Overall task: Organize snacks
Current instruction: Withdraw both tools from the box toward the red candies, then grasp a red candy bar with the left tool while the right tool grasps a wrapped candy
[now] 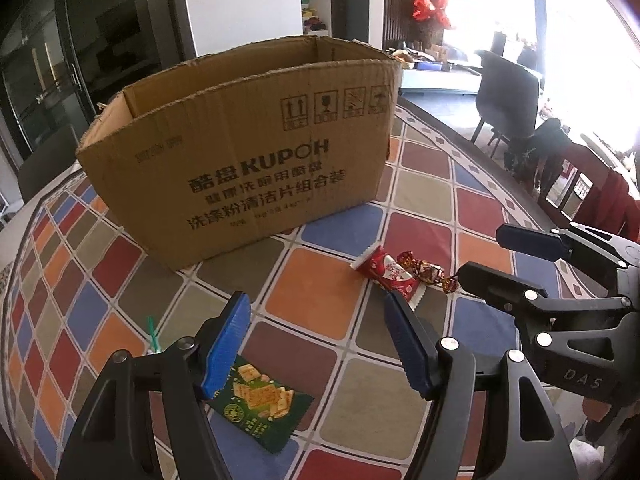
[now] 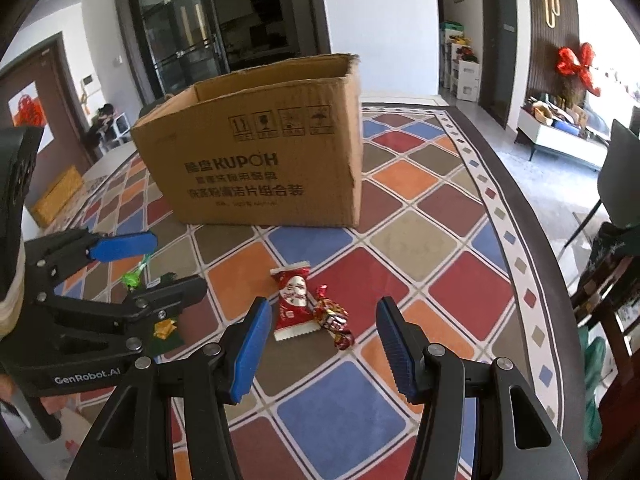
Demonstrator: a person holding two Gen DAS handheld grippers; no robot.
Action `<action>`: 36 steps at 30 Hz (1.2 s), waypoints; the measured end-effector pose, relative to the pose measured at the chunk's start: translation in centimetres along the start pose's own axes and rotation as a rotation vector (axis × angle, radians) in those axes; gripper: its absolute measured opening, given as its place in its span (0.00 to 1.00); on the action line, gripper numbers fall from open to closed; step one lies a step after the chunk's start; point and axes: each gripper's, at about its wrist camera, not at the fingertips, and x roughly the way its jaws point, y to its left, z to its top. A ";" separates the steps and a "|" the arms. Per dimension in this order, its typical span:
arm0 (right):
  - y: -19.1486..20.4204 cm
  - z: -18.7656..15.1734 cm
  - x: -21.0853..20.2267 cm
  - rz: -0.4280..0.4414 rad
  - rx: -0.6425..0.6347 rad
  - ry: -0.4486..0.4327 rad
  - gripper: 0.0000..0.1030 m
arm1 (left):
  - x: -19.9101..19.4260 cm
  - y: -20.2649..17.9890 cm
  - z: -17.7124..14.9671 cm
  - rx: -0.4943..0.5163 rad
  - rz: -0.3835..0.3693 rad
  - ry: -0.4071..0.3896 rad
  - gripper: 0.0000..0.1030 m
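Hovering with both my left gripper [image 1: 320, 344] and right gripper [image 2: 320, 346] spread and empty; closing right now might nab red packet [image 2: 294, 304] and candy [image 2: 334, 320] together, missing the box [image 2: 256, 148] behind.

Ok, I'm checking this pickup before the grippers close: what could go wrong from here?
1. The red snack packet and twisted-wrapper candy touch, so the open right gripper may grab both or nudge one away.
2. The green cracker packet lies flat on the tablecloth; the open left gripper could slide over it.
3. The cardboard box has tall walls; a low carry might hit its rim.
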 end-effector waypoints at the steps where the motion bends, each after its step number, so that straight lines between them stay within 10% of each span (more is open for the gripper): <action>1: 0.0 -0.1 -0.1 -0.004 -0.002 -0.003 0.54 | 0.2 -0.1 -0.1 0.002 -0.007 0.003 0.67; 28: -1.5 -0.4 4.6 0.027 -0.044 0.108 0.53 | 4.5 -0.1 0.2 -0.024 -0.114 0.061 0.66; 36: -2.5 -0.5 5.8 0.107 0.017 0.143 0.30 | 5.6 -1.2 0.8 -0.023 -0.153 0.089 0.66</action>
